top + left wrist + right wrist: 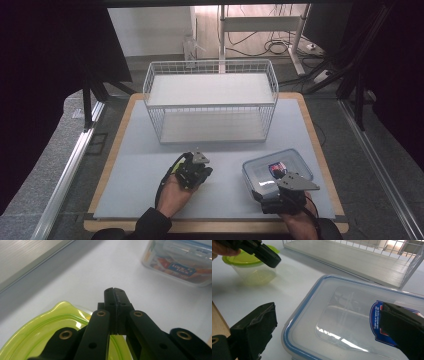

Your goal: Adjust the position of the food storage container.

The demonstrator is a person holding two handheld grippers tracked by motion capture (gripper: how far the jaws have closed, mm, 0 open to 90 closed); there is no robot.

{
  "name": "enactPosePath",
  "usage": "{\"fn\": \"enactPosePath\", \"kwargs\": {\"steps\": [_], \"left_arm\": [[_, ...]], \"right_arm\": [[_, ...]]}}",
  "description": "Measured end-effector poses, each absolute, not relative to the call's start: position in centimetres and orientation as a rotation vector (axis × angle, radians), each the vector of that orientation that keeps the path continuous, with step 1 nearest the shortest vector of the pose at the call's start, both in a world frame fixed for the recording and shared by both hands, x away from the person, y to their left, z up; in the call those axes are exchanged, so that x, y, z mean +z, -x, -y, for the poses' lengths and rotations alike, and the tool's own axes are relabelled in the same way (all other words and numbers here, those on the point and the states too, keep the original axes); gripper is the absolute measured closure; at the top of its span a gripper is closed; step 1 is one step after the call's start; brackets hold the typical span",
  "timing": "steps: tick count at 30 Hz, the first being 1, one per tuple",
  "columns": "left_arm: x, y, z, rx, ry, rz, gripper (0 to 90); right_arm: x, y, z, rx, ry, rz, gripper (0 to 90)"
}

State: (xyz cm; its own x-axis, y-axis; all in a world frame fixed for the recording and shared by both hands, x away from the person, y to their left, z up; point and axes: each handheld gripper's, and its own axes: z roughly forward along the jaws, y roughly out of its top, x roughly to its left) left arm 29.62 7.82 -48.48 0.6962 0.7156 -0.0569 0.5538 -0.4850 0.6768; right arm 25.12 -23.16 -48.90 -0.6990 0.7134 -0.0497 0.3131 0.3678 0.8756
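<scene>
Under my left gripper [115,293] sits a small clear tub with a lime-green lid [50,330], on the grey mat near the front of the table, left of centre; from the left gripper view I see its lid just below the jaws, which are pressed flat together with nothing between them. From the right gripper view the same green-lidded tub [249,263] stands beyond the rectangular box, with the left gripper's black tip poised right over its lid; I can't tell whether it touches. To the right lies a clear rectangular container with a blue-rimmed lid [277,170], flat on the mat near the front right corner, with a blue and red label on it. My right gripper [286,187] is at its near edge, and in the right gripper view its jaws stand wide apart, one off the left side of the lid [342,315], the other over the label at the right; neither pad is pressing on it that I can make out. Behind both, at the middle of the table [125,150], stands a white wire rack [210,100] with two shelves, well apart from the grippers.
</scene>
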Motion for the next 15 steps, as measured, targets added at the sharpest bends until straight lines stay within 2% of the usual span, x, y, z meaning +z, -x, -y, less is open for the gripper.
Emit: {"fn": "enactPosePath", "kwargs": {"steps": [15], "left_arm": [[-48.7,-28.3,-12.6,0.324,-2.184,-1.049,89.8]], "right_arm": [[-49.1,-25.3,23.2,1.261,-0.898,-2.222,1.6]]}}
